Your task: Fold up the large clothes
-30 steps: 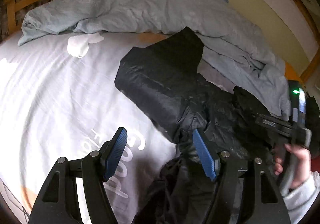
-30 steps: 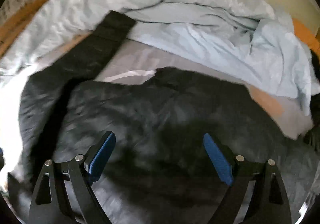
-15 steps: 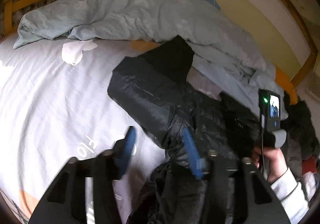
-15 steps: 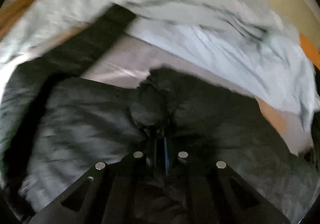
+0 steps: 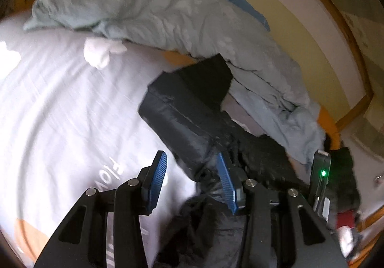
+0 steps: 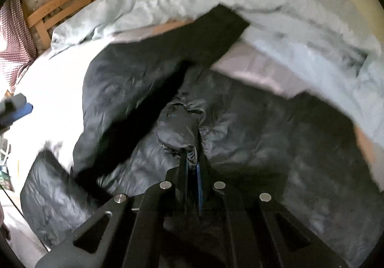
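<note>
The black quilted puffer jacket (image 6: 240, 124) lies on the bed's pale grey printed sheet (image 5: 60, 112), filling the centre and lower half of the right wrist view and running from centre to lower right in the left wrist view. The right gripper (image 6: 192, 167), at lower centre of its frame, is clamped on a bunched pinch of the jacket's shiny fabric, its blue pads pressed nearly together. The left gripper (image 5: 190, 181), at lower centre of its frame, has its jaws apart; jacket fabric touches the inner face of the right-hand blue pad, while the left-hand pad stands clear over the sheet. A crumpled light blue duvet (image 5: 168, 16) crosses the upper frame behind the jacket. A small white cloth (image 5: 100, 52) lies on the sheet at upper left, just beside the duvet's edge.
</note>
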### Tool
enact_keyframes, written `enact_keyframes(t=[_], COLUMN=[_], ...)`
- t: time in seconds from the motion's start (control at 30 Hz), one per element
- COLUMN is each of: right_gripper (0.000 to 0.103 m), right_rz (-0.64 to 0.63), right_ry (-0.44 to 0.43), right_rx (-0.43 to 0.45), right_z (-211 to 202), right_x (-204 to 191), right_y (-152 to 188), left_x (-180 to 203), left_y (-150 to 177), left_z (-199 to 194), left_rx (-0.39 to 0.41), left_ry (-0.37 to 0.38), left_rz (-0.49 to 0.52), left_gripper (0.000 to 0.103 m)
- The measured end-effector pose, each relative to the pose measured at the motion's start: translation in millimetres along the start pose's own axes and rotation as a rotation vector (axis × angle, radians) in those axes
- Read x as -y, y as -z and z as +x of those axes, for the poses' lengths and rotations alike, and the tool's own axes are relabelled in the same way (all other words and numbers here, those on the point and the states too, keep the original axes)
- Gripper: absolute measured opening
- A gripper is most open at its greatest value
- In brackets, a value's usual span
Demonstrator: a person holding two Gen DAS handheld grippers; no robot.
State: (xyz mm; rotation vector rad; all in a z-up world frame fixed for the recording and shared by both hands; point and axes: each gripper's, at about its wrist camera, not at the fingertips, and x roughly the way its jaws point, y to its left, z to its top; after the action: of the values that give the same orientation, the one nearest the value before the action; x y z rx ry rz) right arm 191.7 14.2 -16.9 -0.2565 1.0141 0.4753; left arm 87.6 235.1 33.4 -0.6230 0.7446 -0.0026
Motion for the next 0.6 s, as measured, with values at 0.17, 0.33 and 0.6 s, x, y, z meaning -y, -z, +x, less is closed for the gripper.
enact_keyframes(t=[0.17,0.33,0.6], right_gripper=[0.017,0.036,0.057], right_rz=[-0.048,-0.073,0.123], right_ry=[-0.114,-0.164,-0.219], right_rx=[-0.083,-0.041,0.157], right_z=[7.5,-13.2,-50.2], right_x=[-12.3,-14.2,23.4], right_y=[11.9,4.0,-41.2], left_x=[1.1,0.9,36.3], left_y=[1.3,3.8,21.3], left_z=[-1.2,2.4,19.5], left_rx=[-0.008,-0.022,-0.077], left_ry=[0.017,0.025,0.178], left_rz=[0.015,0.028,0.142], left_gripper=[0.042,0.042,0.042])
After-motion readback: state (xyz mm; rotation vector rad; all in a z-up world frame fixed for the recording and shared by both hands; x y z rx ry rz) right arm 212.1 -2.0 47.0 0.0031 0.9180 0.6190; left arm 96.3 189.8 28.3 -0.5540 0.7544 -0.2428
